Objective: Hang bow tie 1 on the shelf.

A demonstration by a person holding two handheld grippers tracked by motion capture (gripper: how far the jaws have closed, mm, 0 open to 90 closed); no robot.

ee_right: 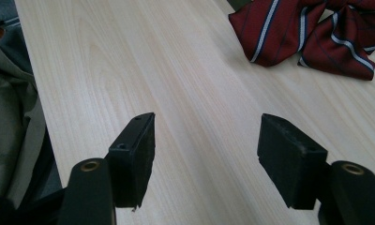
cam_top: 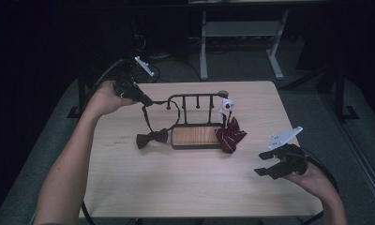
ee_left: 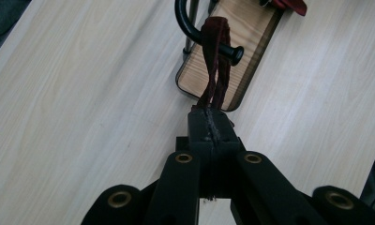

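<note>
Hooks on a black rack point(cam_top: 195, 101) near the desk's point(cam_top: 176, 183) far edge carry a dark bow tie's strap point(ee_left: 214, 61), pinched by the left tongs point(cam_top: 146, 99). Its bow point(cam_top: 152, 138) rests beside the rack's wooden base; a striped bow tie point(cam_top: 230, 135) lies opposite. Right tongs point(cam_top: 264, 163) gape wide, holding nothing, near the right edge.

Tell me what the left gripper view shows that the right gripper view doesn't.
Left gripper view alone: the left gripper shut on a dark strap looped over a black peg of the rack, above its wooden base. Right gripper view alone: the right gripper open over bare wood, and the striped pattern of the red bow tie. Both share the pale wooden table and at least an edge of that red bow tie.
</note>
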